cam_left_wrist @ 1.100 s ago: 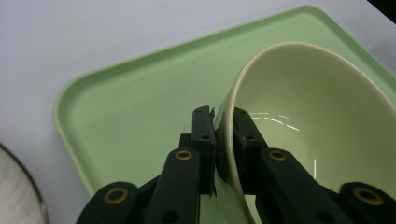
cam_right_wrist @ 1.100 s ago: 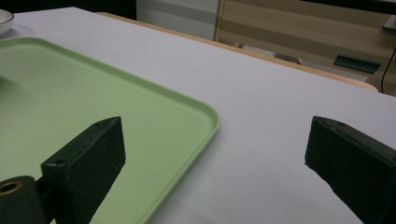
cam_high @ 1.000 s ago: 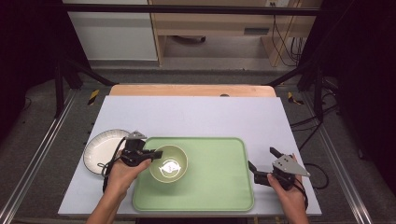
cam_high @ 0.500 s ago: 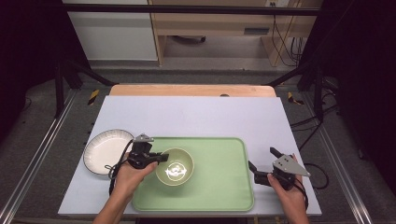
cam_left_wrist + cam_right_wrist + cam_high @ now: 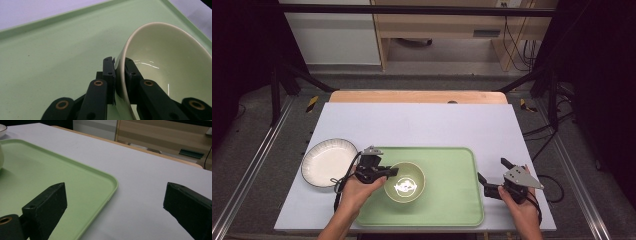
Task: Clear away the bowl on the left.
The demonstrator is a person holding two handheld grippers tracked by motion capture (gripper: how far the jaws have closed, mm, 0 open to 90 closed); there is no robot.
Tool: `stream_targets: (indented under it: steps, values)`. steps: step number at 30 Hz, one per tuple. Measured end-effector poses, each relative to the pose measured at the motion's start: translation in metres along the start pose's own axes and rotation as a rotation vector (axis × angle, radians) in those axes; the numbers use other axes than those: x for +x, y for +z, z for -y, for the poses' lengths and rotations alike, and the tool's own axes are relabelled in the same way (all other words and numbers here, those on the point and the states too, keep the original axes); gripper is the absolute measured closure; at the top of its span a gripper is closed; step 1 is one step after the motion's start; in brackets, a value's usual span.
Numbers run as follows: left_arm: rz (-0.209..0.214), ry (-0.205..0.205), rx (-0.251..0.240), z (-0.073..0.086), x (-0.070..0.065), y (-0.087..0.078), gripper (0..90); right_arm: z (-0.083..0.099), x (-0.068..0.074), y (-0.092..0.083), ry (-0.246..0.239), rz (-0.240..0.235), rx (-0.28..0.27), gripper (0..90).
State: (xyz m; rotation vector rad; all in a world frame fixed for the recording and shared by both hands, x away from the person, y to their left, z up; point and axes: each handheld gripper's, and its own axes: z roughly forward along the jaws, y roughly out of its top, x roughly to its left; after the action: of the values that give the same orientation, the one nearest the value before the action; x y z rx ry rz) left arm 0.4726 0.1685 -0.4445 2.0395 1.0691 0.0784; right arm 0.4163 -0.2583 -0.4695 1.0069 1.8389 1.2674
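Bowl (image 5: 404, 182): pale green, glazed, on the left half of the green tray (image 5: 452, 200), tilted in the left gripper view.
Handling: likely stiff, slick, breakable ceramic; a thin rim (image 5: 120, 62) is the sensible place to take it, though a one-sided hold may let it swing.
Left tool (image 5: 388, 171): pinching the bowl's near rim, one jaw inside, one outside.
Right tool (image 5: 493, 176): jaws spread, holding nothing, beside the tray's right edge.
White plate (image 5: 328, 162): on the worktop (image 5: 422, 122), just left of the tray.
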Motion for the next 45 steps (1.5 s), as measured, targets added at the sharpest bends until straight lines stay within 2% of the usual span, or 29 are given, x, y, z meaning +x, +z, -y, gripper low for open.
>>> stream_targets:
  steps: [7,13,22,28,45]
  values:
    - [0.02,-0.007,0.01,0.0,-0.0029,0.0037,81.9,0.0009,-0.0006,0.0007,-0.002,0.002,0.005,5.1]
    - [0.021,-0.015,0.014,0.0004,-0.0025,0.0043,82.0,0.0007,0.0002,0.0005,-0.005,-0.001,0.003,5.2]
    - [0.011,-0.024,0.019,0.001,-0.0016,0.0061,82.2,0.0009,0.0006,0.001,-0.004,-0.003,0.006,5.1]
    - [-0.02,-0.022,0.024,0.0007,-0.0037,0.0062,82.4,0.0014,0.0007,0.0014,-0.004,-0.002,0.008,5.2]
    - [-0.014,-0.034,0.018,0.0015,-0.0029,0.0066,82.1,0.0013,0.0016,0.0013,-0.001,-0.003,0.003,5.2]
